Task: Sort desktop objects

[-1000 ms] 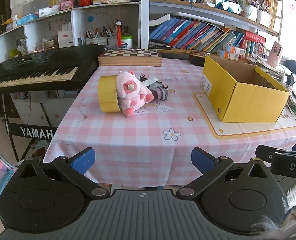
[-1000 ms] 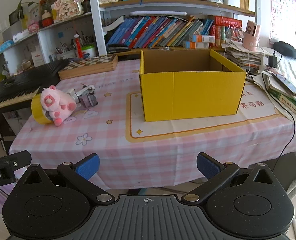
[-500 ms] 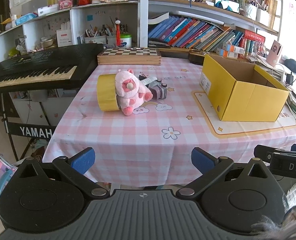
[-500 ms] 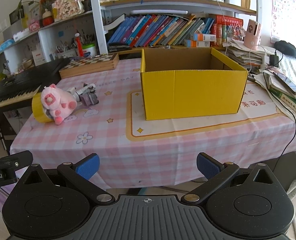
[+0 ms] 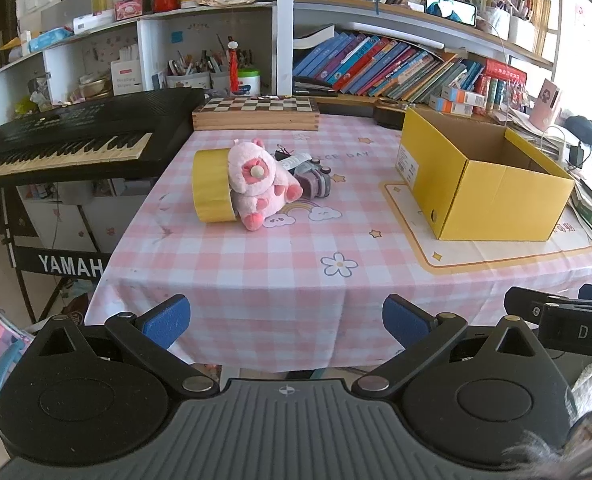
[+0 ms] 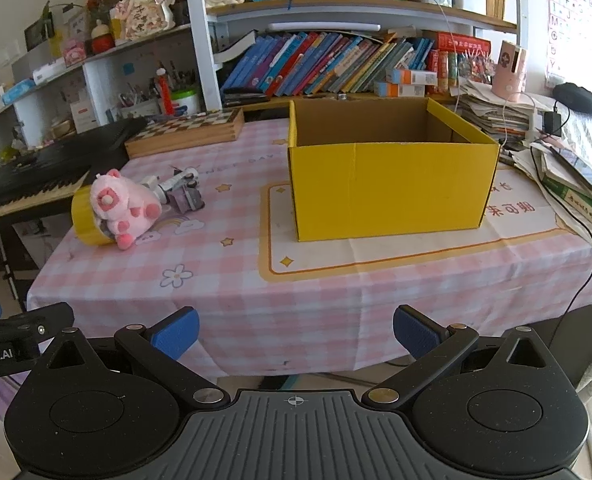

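A pink plush toy (image 5: 256, 180) lies on the pink checked tablecloth (image 5: 280, 264), leaning against a yellow tape roll (image 5: 210, 186) on its left. A small grey-purple toy camera (image 5: 314, 180) with a white tag sits just right of the plush. The open yellow cardboard box (image 5: 484, 184) stands on the right of the table. Seen from the right wrist, the plush (image 6: 122, 204), roll (image 6: 82, 216) and camera (image 6: 184, 198) lie left of the box (image 6: 388, 188). My left gripper (image 5: 286, 316) and right gripper (image 6: 294, 328) hang open before the table's front edge, both holding nothing.
A black keyboard (image 5: 68, 140) stands left of the table. A wooden chessboard box (image 5: 256, 114) lies at the back edge. Bookshelves (image 5: 396, 64) fill the wall behind. Stacked papers and cables (image 6: 556, 152) crowd the right side.
Both views have shifted slightly, with the table objects sitting a little lower and nearer in the frames. Nothing on the table has moved and both grippers stay open.
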